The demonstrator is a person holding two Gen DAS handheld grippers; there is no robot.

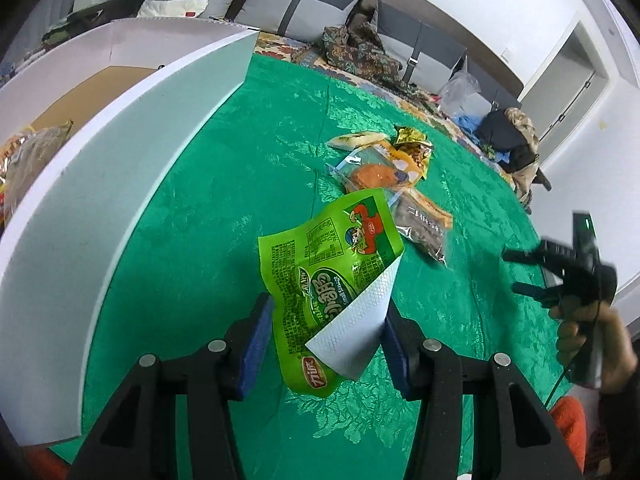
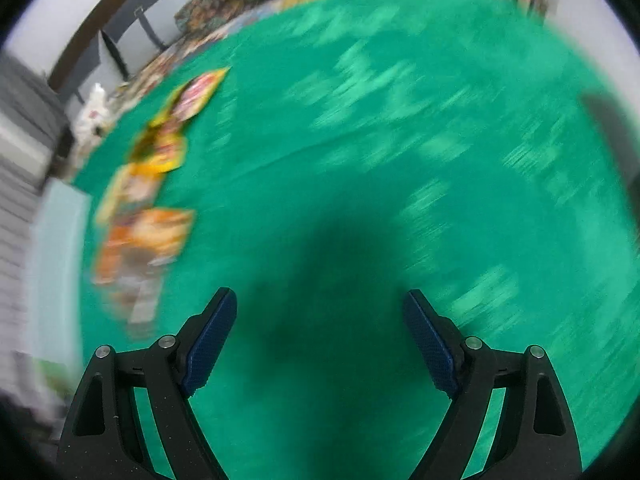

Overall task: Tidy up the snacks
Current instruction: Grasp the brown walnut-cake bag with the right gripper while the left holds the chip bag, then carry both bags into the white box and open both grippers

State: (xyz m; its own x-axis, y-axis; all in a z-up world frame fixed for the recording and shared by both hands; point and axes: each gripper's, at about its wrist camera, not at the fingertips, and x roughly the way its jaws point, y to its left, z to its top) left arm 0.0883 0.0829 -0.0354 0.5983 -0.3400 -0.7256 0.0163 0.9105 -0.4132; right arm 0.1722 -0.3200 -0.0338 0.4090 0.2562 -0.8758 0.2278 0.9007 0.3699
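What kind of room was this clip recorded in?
Most likely a home living room: a long sofa with grey cushions lines the white wall, and snack packets lie on a green cloth beside a white box.

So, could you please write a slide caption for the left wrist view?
Open left gripper around a green snack packet, beside a white box on green cloth.

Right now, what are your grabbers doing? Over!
Left gripper open around green snack bag. Right gripper open, empty. White box beside it, path unblocked.
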